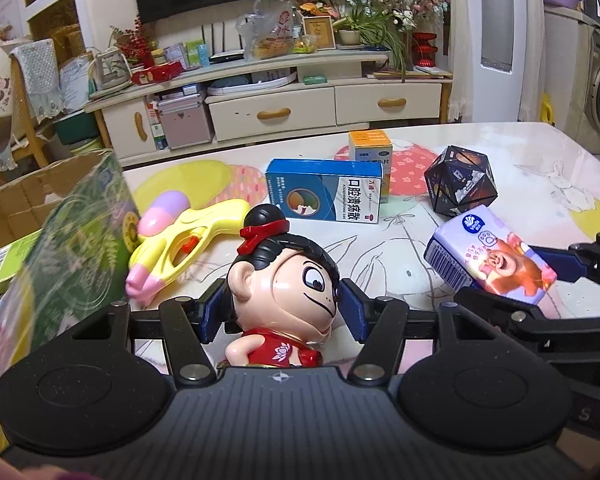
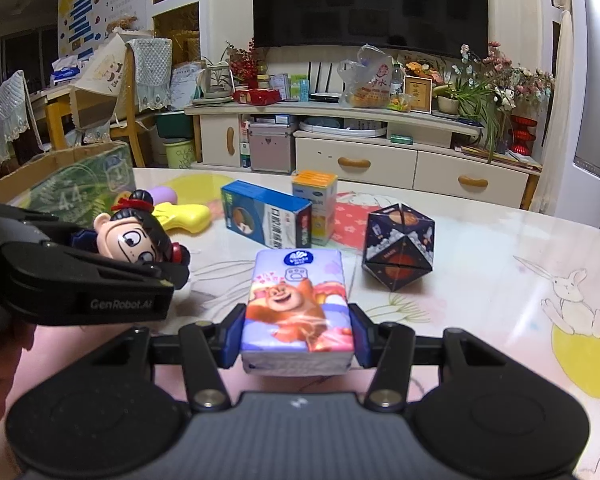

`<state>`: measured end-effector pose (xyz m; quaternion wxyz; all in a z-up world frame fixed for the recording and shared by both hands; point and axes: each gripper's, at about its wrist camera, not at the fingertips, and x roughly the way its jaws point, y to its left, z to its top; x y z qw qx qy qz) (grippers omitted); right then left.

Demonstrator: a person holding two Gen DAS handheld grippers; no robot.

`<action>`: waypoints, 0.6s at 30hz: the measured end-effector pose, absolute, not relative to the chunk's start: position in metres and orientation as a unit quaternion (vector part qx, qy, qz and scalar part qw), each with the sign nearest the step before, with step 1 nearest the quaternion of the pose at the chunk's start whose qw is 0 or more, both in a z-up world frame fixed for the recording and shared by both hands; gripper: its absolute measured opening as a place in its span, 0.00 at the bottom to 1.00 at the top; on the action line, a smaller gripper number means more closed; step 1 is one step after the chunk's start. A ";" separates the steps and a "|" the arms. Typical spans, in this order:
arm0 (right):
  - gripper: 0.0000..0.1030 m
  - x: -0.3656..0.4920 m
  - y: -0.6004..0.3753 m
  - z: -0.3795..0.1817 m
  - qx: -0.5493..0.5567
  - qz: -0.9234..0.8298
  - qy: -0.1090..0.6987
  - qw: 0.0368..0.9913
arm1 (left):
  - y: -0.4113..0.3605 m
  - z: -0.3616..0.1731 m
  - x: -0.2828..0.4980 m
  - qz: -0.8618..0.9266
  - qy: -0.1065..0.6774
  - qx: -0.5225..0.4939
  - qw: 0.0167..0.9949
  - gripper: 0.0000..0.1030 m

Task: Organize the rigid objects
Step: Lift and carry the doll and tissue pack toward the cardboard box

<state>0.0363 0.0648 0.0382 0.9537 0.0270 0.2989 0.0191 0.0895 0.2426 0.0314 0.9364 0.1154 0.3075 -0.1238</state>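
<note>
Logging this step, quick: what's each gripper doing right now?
Left gripper: closed on the black-haired plastic doll figure in red.
Right gripper: closed on the lilac bear-print tissue pack.

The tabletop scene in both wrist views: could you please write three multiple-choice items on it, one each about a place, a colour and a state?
1. Where does the orange-topped box stand?
A. behind the blue medicine box
B. inside the cardboard carton
C. on the geometric cube

2. What colour is the body of the toy water gun?
A. green
B. yellow
C. black

3. What is the right gripper doing?
A. hanging open over bare table
B. clamping the toy water gun
C. clamping the tissue pack

Answers: 1 A, it rises just beyond the blue box's far right end. 2 B, yellow body with pink and purple parts. 3 C, both blue pads press the pack's sides, while the left gripper clamps the doll figurine.
</note>
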 end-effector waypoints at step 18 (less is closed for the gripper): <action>0.50 0.002 0.105 0.068 0.010 0.027 0.280 0.960 | 0.266 0.056 0.062 -0.122 0.302 0.091 0.941 0.72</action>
